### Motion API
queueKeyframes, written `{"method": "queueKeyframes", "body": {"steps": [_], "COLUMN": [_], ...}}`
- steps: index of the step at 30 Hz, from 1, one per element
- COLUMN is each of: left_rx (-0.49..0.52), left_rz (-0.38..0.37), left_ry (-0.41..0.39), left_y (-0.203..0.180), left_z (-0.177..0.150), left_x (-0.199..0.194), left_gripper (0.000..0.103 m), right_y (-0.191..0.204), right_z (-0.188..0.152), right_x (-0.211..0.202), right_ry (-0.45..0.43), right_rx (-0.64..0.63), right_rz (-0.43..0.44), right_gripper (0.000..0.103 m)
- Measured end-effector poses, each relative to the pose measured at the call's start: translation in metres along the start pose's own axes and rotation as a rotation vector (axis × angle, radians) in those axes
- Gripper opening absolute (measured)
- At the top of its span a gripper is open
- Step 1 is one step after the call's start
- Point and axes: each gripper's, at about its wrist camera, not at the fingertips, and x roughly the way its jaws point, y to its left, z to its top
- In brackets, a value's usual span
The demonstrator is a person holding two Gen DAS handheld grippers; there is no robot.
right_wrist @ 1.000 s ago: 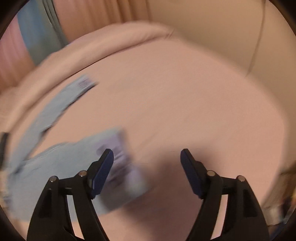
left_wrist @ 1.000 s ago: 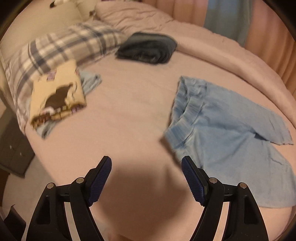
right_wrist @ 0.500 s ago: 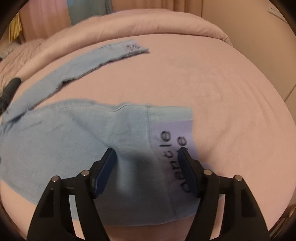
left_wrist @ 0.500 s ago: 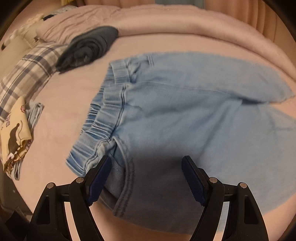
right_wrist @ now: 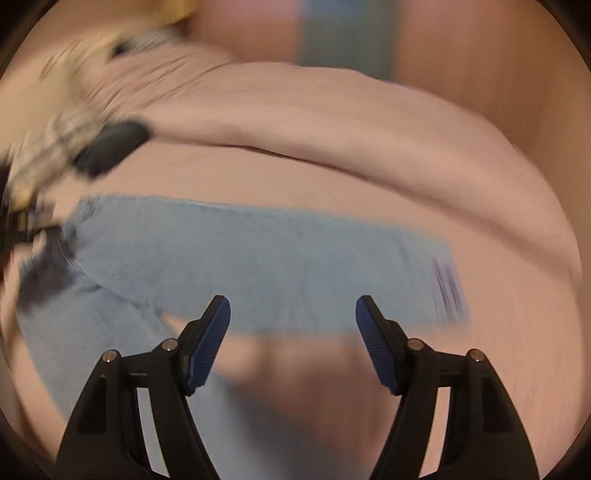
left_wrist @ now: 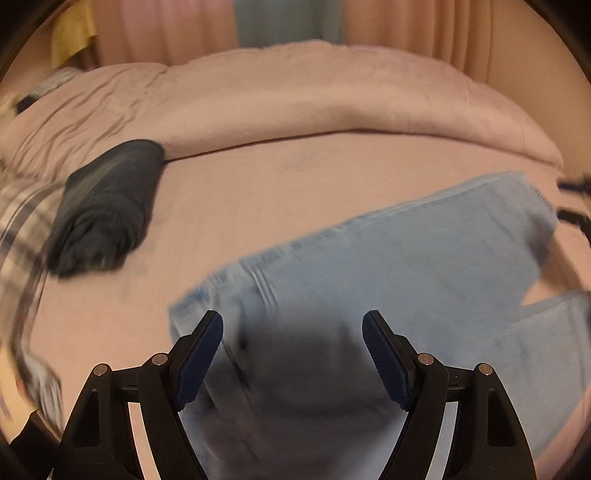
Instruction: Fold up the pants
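Observation:
Light blue pants point(left_wrist: 424, 258) lie spread flat on the pink bed sheet point(left_wrist: 258, 184), with the waistband point(left_wrist: 229, 288) at the left and both legs running right. My left gripper point(left_wrist: 292, 321) hovers open over the waistband end, nothing between its pads. In the right wrist view the far leg point(right_wrist: 277, 258) stretches across, its hem with dark print point(right_wrist: 448, 288) at the right. My right gripper point(right_wrist: 293, 317) stands open above the strip of sheet between the two legs, near the far leg's lower edge. Both views are motion-blurred.
A dark folded garment point(left_wrist: 107, 206) lies on the sheet to the left of the pants, beside a plaid pillow point(left_wrist: 18, 214). A rolled pink duvet point(left_wrist: 295, 103) runs along the far side of the bed, with curtains point(left_wrist: 166, 29) behind.
Both grippers swept sideways over the bed and rolled. The left went from bare sheet to above the waistband. The right went from the printed hem of the near leg toward the gap between the legs.

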Motion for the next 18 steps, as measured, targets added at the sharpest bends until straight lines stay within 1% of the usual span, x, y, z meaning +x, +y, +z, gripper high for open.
{"method": "queueKeyframes", "body": {"steps": [1, 2, 4, 7, 9, 10, 12, 13, 14, 15, 16, 17, 18], "left_rx": [0.017, 0.04, 0.066, 0.105, 0.127, 0.142, 0.168, 0.182, 0.191, 0.2, 0.219, 0.237, 0.248], "left_rz": [0.001, -0.018, -0.052, -0.082, -0.136, -0.164, -0.186, -0.195, -0.191, -0.185, -0.168, -0.162, -0.166], "left_ry": [0.01, 0.022, 0.055, 0.115, 0.157, 0.184, 0.209, 0.225, 0.236, 0.25, 0.254, 0.246, 0.234], "left_y": [0.006, 0.011, 0.022, 0.032, 0.036, 0.038, 0.039, 0.039, 0.038, 0.037, 0.035, 0.032, 0.03], "left_z": [0.007, 0.013, 0.021, 0.03, 0.032, 0.032, 0.031, 0.031, 0.03, 0.029, 0.026, 0.025, 0.023], "left_x": [0.008, 0.018, 0.035, 0.062, 0.073, 0.079, 0.086, 0.089, 0.092, 0.094, 0.096, 0.095, 0.093], "left_gripper": [0.078, 0.078, 0.078, 0.078, 0.078, 0.078, 0.078, 0.078, 0.076, 0.066, 0.063, 0.054, 0.032], "right_y": [-0.001, 0.001, 0.003, 0.013, 0.022, 0.025, 0.037, 0.04, 0.041, 0.04, 0.038, 0.04, 0.046], "right_z": [0.014, 0.022, 0.045, 0.068, 0.086, 0.091, 0.094, 0.094, 0.092, 0.091, 0.092, 0.093, 0.091], "right_x": [0.017, 0.03, 0.064, 0.1, 0.124, 0.137, 0.154, 0.167, 0.182, 0.189, 0.193, 0.194, 0.192], "right_ry": [0.026, 0.051, 0.096, 0.129, 0.161, 0.192, 0.246, 0.304, 0.372, 0.402, 0.421, 0.437, 0.44], "right_rx": [-0.055, -0.091, -0.144, -0.187, -0.236, -0.269, -0.341, -0.372, -0.393, -0.393, -0.364, -0.352, -0.375], "right_rz": [-0.012, -0.01, 0.02, 0.072, 0.109, 0.141, 0.137, 0.152, 0.169, 0.179, 0.209, 0.235, 0.239], "right_gripper": [0.07, 0.07, 0.07, 0.07, 0.07, 0.07, 0.069, 0.067, 0.066, 0.066, 0.06, 0.05, 0.044]}}
